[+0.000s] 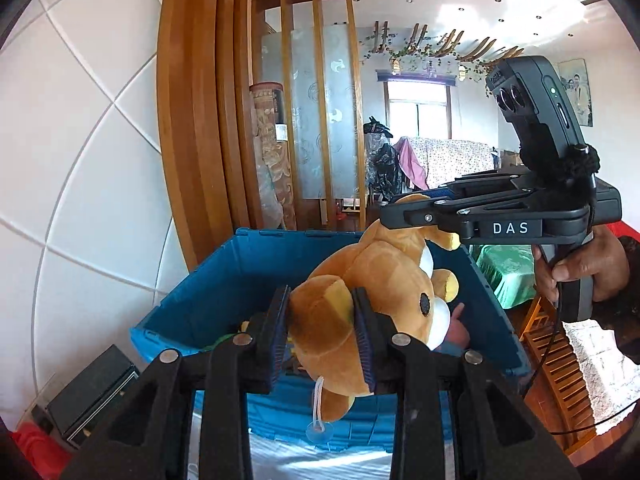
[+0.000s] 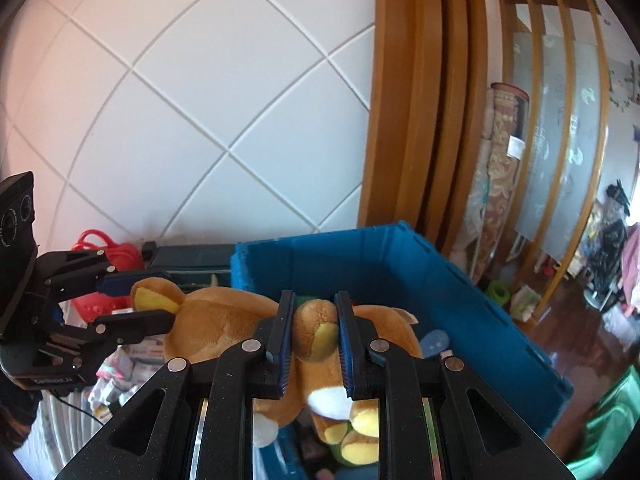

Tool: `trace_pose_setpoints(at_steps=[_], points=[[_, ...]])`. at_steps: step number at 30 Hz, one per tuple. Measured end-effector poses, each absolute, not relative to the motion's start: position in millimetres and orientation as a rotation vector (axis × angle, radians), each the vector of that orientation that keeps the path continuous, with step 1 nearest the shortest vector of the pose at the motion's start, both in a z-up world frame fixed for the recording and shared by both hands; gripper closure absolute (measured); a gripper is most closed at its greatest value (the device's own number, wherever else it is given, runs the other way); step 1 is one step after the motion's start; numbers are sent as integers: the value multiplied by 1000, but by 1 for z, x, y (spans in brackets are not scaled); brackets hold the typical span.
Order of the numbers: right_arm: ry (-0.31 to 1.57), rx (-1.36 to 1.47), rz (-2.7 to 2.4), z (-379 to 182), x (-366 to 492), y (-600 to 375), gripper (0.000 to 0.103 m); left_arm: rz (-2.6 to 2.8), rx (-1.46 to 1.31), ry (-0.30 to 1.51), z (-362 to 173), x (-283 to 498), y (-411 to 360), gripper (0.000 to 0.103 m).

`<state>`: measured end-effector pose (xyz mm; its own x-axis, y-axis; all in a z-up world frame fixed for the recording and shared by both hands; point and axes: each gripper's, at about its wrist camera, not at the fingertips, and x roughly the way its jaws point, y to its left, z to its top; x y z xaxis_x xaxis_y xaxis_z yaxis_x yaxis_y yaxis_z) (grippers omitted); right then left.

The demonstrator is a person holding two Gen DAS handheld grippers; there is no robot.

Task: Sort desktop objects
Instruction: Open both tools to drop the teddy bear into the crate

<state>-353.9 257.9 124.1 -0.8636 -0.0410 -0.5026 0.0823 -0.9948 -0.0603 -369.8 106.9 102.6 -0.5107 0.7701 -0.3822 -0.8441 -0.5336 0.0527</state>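
Observation:
A brown plush bear [image 1: 380,276] with yellow ear linings hangs over an open blue plastic bin [image 1: 240,280], stretched between both grippers. My left gripper [image 1: 320,294] is shut on a rounded brown and yellow part of the bear. To the right, my right gripper [image 1: 394,210] pinches another part of the bear, with a person's hand [image 1: 580,268] on its handle. In the right wrist view my right gripper [image 2: 313,298] is shut on a small brown and yellow lobe of the bear [image 2: 224,312]. My left gripper [image 2: 154,302] clamps a yellow-lined ear. The bin [image 2: 380,264] lies below.
Several small items lie at the bottom of the bin. A red basket [image 2: 108,252] and a black box [image 1: 92,388] stand by the white tiled wall. A wooden door frame [image 2: 420,120] rises behind the bin. A green stool [image 1: 508,272] and a slatted wooden rack [image 1: 560,360] stand to the right.

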Motion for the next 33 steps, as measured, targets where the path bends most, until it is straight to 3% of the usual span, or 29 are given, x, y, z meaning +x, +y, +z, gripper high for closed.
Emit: trace_pose_setpoints(at_steps=[7,8,10,11,12,13,17,22,33], points=[[20,828,-3030,130,-410,341,84,2185,-412,317,109,-402,192,72],[-12,824,-3042,130,-414,350,84,2202,-424,312,110,-408,202,69],[-76,820,-3079,131,-420,371,80,2269,-431,313,113,-417,216,53],[-110,817,-3093,132,-422,382,73,2304,-427,315,114,-417,220,35],[-160,808,-3102,134,-422,391,48,2343,-419,317,114,-419,225,19],[-209,788,-3105,137,-420,401,26,2380,-406,314,114,-419,227,17],[-260,685,-3118,149,-394,419,24,2482,-419,313,110,-416,225,7],[-367,540,-3094,163,-355,425,6,2542,-443,309,97,-406,212,7],[-410,283,-2972,200,-270,384,0,2647,-405,309,98,-361,164,6]])
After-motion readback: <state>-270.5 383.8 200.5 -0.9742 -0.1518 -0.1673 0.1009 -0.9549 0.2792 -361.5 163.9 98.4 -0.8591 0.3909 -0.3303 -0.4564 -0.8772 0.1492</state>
